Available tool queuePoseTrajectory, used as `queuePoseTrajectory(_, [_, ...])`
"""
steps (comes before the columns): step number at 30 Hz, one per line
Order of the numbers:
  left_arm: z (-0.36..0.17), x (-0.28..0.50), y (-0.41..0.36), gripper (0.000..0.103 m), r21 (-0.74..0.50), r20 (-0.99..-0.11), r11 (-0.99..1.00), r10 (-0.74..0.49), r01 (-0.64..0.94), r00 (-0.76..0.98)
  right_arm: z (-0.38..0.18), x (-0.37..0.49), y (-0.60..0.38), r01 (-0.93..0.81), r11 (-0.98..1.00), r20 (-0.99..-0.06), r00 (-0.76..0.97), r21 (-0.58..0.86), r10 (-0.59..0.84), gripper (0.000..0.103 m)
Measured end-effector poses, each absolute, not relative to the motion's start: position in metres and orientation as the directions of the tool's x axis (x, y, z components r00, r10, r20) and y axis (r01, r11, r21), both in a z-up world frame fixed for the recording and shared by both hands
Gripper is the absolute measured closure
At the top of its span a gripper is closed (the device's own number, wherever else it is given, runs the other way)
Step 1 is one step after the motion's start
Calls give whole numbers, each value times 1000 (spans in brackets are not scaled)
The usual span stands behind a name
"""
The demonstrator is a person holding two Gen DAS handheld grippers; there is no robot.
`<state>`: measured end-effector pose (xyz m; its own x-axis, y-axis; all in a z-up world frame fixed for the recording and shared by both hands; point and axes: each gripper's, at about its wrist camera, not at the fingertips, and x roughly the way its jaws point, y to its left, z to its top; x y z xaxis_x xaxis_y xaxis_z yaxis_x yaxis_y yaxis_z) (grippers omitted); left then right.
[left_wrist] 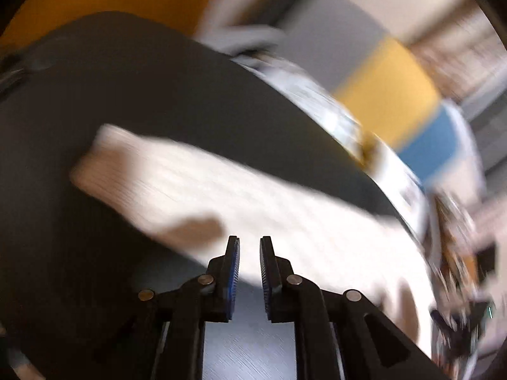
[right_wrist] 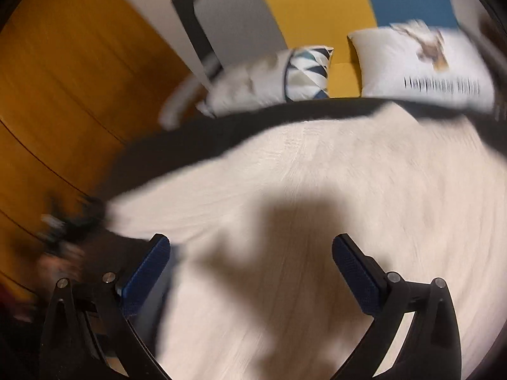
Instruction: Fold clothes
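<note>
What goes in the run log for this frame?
garment: spread on table | left gripper: narrow gap, empty | right gripper: open, above garment

The left gripper [left_wrist: 249, 247] sits at the bottom centre of its frame, its black fingers with blue pads [left_wrist: 234, 272] nearly parallel and a narrow gap apart, nothing between them. The right gripper [right_wrist: 250, 247] fills its frame's lower edge, fingers spread wide, blue pads [right_wrist: 145, 277] angled outward, empty.

A cream ribbed garment [left_wrist: 240, 196] lies spread flat on the dark table [left_wrist: 158, 101], running from ten o'clock to four o'clock in the left view and filling the right view's lower half, blurred.
</note>
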<state>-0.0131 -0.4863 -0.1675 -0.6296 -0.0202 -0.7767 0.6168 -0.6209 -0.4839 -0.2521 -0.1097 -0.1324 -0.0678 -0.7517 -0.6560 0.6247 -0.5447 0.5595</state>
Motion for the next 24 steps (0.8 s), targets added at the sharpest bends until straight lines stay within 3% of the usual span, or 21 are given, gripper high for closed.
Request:
queuePoseTrajectory(4, [-178,-22,-387,89,-519,-759,-751,185,409,-624,-130,-218,-7,530,-619,-670,-122,580,-732,0])
queuePoseTrajectory(9, [-202,2,-302,86,-562,-770,-749,319,351,-553,-130,-176,118,393,-693,-686,-186,604,-703,0])
queuePoseTrajectory(15, [-211,23,-262,84,-554,-790,-737,318,388,-524,-165,-157,207,185,-692,-659,-214,698,-721,0])
queuePoseTrajectory(24, [-204,18,-241,79,-513,-815,-777,310,363,-489,-187,-183,171,197,-696,-663,-215,690,-717,1])
